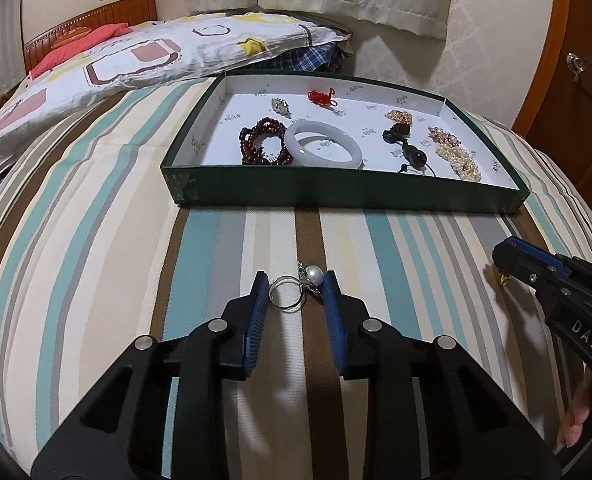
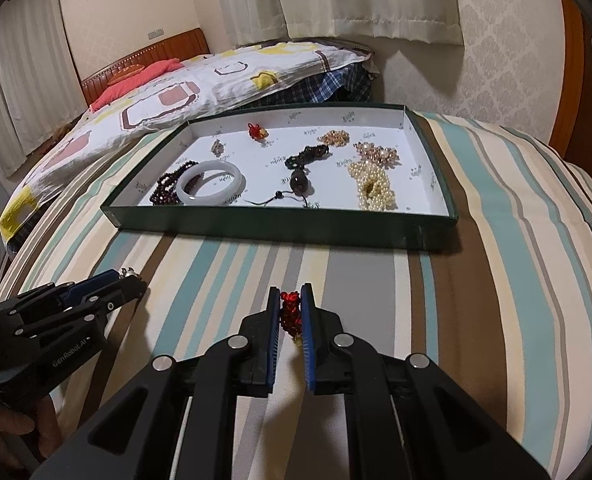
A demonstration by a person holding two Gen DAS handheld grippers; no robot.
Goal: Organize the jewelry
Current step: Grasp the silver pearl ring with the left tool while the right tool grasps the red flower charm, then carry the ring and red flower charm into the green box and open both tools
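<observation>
Left wrist view, left gripper (image 1: 294, 292): fingers narrowed around a pearl ring (image 1: 292, 295) on the striped bedcover (image 1: 96, 240); both pads sit against it, pinching it.
Left wrist view, ring position: on the bedcover, near the front wall of the green tray (image 1: 336, 196), not yet lifted as far as can be judged.
Left wrist view, right gripper (image 1: 500, 268): at the right edge, low over the bedcover; a small gold-coloured bit shows at its tip.
Right wrist view, right gripper (image 2: 290, 312): fingers pressed nearly together, pinching a red beaded ornament (image 2: 290, 314).
Right wrist view, tray contents: white bangle (image 2: 211, 187), dark red beads (image 2: 168, 188), pearl strand (image 2: 372, 186), dark pendant (image 2: 300, 188) and several smaller pieces already lie inside.
Progress: most pieces appear sorted into the tray.
Remaining: ring and red ornament still outside; both need carrying over the front wall and releasing on bare tray floor.
</observation>
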